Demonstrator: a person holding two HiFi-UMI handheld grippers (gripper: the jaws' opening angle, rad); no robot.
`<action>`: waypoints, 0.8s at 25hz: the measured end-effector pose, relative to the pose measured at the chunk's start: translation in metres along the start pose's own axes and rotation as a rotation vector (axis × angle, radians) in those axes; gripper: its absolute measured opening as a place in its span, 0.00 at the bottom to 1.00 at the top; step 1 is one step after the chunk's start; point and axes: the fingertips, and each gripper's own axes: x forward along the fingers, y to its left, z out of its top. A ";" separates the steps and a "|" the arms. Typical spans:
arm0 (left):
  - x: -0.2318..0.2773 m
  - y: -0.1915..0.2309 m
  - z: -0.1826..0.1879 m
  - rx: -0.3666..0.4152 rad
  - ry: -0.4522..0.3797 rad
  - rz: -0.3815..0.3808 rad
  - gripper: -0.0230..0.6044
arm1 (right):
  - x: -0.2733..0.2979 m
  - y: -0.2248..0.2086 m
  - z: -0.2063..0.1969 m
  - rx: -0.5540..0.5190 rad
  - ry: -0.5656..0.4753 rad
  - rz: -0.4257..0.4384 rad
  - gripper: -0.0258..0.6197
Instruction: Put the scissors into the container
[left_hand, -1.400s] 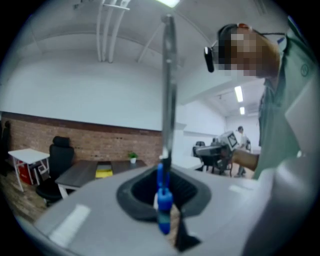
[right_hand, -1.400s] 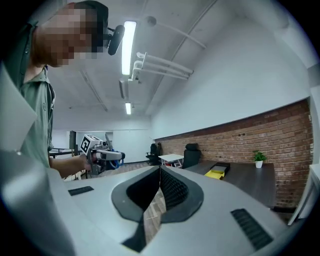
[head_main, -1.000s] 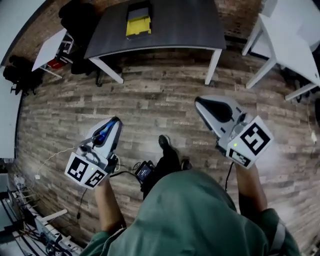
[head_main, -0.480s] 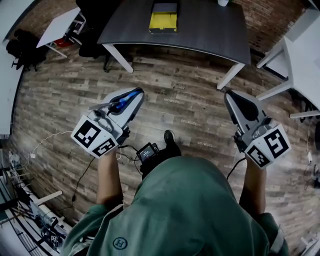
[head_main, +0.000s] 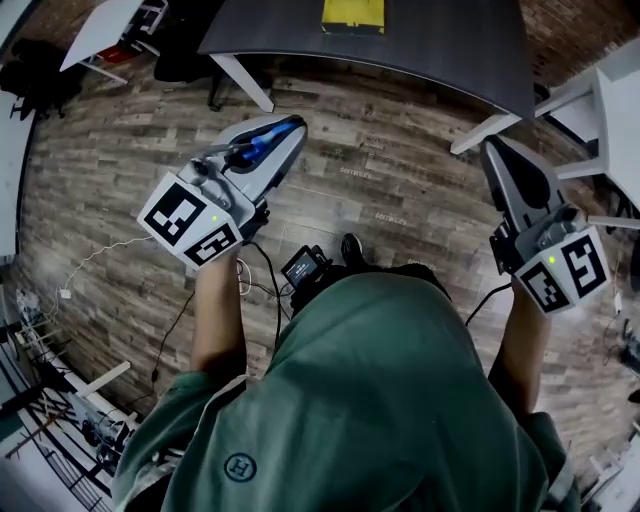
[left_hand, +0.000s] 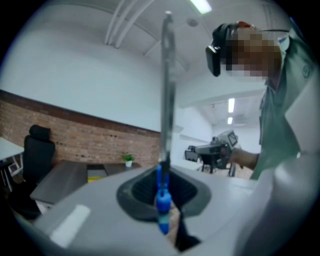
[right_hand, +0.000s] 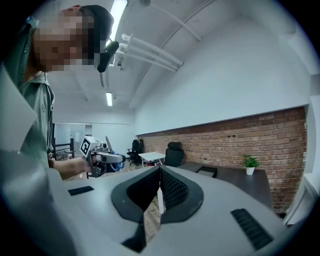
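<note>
My left gripper (head_main: 288, 130) is pinched on the scissors (left_hand: 162, 197) by their blue handles, and the blades stand upright above the jaws, crosswise to the way I point. The yellow container (head_main: 352, 12) sits on the dark table (head_main: 450, 55) at the far side, ahead and a little right of that gripper and well apart from it. My right gripper (head_main: 502, 155) is pressed together on nothing and is farther off, so I judge the left should carry.
</note>
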 end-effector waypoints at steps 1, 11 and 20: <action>0.002 0.005 -0.001 -0.002 0.000 -0.004 0.08 | 0.005 -0.001 0.000 -0.001 0.001 0.000 0.05; 0.023 0.036 -0.005 -0.025 0.005 -0.015 0.08 | 0.033 -0.027 0.000 0.003 0.024 -0.006 0.05; 0.067 0.071 -0.003 -0.034 0.035 0.024 0.08 | 0.073 -0.082 -0.001 0.025 0.019 0.050 0.05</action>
